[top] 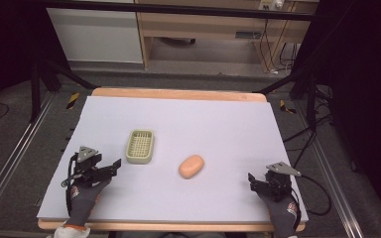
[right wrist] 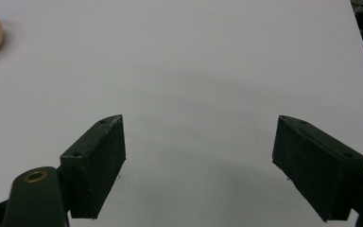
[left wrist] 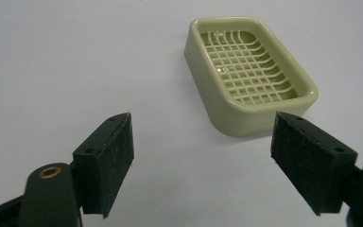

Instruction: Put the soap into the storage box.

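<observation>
We count one pale green soap dish [top: 141, 147], one peach-coloured oval soap bar [top: 191, 166], two hand-held grippers, left [top: 110, 166] and right [top: 254, 180], and one table [top: 218, 124].

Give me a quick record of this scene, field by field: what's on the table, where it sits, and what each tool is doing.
surface: table with pale sheet
soap dish: left of centre, empty, upright
soap: bare on the sheet, right of the dish, apart from it
left tool: open, holds nothing, near the dish
right tool: open, holds nothing, near the table's right edge
</observation>
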`<state>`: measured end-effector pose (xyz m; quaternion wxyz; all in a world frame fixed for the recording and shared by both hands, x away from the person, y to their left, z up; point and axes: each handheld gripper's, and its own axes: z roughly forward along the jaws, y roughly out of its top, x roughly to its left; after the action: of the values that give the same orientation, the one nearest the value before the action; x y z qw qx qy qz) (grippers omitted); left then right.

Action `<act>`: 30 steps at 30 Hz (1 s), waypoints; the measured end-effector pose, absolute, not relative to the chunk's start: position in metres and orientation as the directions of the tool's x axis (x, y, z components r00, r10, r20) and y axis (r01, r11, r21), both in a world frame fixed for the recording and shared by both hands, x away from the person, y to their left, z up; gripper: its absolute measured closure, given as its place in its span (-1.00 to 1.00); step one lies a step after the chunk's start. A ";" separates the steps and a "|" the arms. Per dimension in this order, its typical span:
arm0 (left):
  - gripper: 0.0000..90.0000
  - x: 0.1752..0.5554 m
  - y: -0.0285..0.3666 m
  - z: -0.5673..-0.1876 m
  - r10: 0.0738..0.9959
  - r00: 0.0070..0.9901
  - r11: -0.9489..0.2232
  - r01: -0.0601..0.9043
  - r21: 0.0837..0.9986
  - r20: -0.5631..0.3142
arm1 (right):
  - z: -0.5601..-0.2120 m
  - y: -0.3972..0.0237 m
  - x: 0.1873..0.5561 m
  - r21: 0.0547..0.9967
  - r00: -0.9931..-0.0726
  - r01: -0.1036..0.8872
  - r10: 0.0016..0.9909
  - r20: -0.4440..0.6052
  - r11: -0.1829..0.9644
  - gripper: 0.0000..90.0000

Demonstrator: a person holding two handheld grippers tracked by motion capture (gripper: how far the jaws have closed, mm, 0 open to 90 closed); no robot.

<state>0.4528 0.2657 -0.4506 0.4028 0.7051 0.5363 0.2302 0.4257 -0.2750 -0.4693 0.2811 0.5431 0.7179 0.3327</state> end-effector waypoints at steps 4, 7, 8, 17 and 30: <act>-0.55 0.452 0.261 -0.450 0.938 0.331 -0.112 0.570 0.814 -0.102 | -0.469 -0.274 0.425 0.784 -0.250 0.593 0.967 -0.040 0.185 -0.60; -0.56 0.450 0.257 -0.447 0.934 0.344 -0.122 0.563 0.817 -0.097 | -0.469 -0.274 0.425 0.784 -0.246 0.592 0.968 -0.042 0.184 -0.62; -0.56 0.448 0.254 -0.445 0.929 0.357 -0.131 0.558 0.819 -0.095 | -0.469 -0.274 0.424 0.784 -0.244 0.592 0.969 -0.047 0.187 -0.62; -0.56 0.445 0.239 -0.436 0.909 0.405 -0.152 0.541 0.827 -0.098 | -0.468 -0.275 0.423 0.789 -0.234 0.588 0.971 -0.046 0.179 -0.63; -0.58 0.444 0.213 -0.430 0.874 0.476 -0.196 0.531 0.825 -0.098 | -0.466 -0.275 0.422 0.804 -0.224 0.567 0.973 -0.056 0.177 -0.71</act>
<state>0.4442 0.2134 -0.4299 0.4251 0.7467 0.4702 0.2018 0.4222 -0.2748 -0.4661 0.3007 0.5456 0.7058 0.3373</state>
